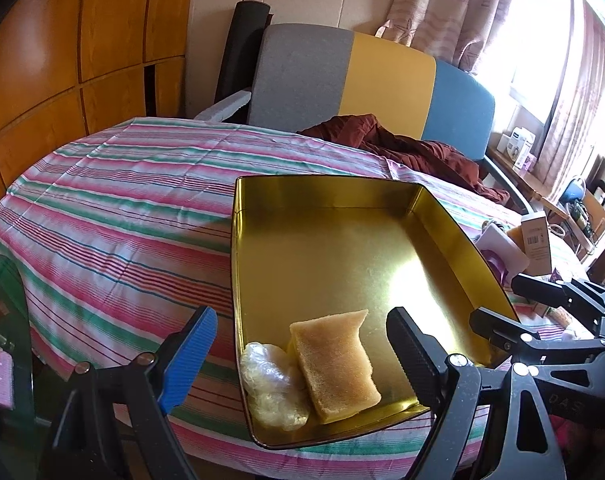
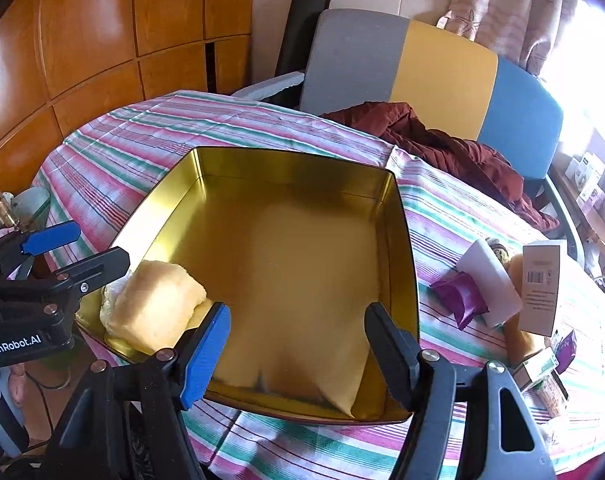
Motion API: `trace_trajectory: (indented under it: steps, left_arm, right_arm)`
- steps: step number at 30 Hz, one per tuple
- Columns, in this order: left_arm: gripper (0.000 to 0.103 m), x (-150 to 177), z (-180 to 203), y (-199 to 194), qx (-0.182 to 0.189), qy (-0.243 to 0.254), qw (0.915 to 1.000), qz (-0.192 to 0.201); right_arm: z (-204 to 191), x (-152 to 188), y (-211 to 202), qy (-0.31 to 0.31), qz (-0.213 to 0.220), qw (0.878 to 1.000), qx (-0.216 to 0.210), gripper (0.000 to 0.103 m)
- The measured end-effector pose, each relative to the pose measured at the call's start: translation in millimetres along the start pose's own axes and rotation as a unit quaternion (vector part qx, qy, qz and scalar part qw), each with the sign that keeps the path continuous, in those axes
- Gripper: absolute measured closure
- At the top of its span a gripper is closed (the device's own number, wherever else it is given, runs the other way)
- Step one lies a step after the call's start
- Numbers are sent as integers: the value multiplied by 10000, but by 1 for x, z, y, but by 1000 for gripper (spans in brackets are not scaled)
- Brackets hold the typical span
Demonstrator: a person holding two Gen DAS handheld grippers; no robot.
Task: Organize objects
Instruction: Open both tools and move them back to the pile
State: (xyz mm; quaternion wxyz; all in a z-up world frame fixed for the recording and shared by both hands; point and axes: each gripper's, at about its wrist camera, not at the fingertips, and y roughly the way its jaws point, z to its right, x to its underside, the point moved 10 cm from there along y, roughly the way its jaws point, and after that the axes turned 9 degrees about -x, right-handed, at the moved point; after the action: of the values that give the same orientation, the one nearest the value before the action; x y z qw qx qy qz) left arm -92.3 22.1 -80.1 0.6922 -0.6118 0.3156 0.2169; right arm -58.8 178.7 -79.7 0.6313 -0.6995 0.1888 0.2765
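1. Left tool [image 1: 298, 356]: jaws wide apart, nothing between the pads; it hangs over the near-left corner of the gold tin [image 1: 442, 216].
2. Right tool [image 2: 298, 344]: jaws apart, narrower than the left, nothing held; it hovers above the tin's near rim.
3. The tin sits on the striped cloth [image 1: 110, 208] covering the desk. Already inside, in the near-left corner: a sponge [image 1: 334, 364] and a clear plastic bundle [image 1: 274, 384], touching each other.
4. Still outside, on the cloth to the tin's right: purple packet [image 2: 460, 300], white block [image 2: 490, 276], white carton [image 2: 540, 288], plus smaller items near the edge that are too blurred to name.
5. Risks, as a judgement: the thin tin rim could catch a lowered finger and tip or slide the tin on the loose cloth; the carton leans and could topple onto its neighbours if nudged; the cluttered pile invites grabbing two items at once.
6. Materials: tin is glossy thin metal, square with rounded corners and low walls, glare on the floor. Sponge is porous, soft, slab-shaped. Bundle is crinkly film. Packet is shiny foil, likely slippery. Carton is stiff cardboard.
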Motion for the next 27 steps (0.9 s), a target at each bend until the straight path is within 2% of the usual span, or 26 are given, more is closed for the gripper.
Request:
trace_trajectory:
  steps: [7, 10, 19, 27]
  left_arm:
    - [16, -7, 17, -3, 92, 168, 9998, 93]
    - [15, -13, 31, -4, 23, 406, 9990, 163]
    - [13, -29, 86, -7, 98, 1037, 9938, 377]
    - [13, -32, 135, -10, 261, 1644, 9847, 521]
  right_arm:
    - [18, 5, -3, 184, 20, 9998, 94, 32]
    - [30, 7, -6, 258, 44, 9996, 146, 32]
    - [108, 30, -29, 936, 97, 9929, 732, 32]
    - [188, 62, -57, 1534, 33, 9800, 1270, 32]
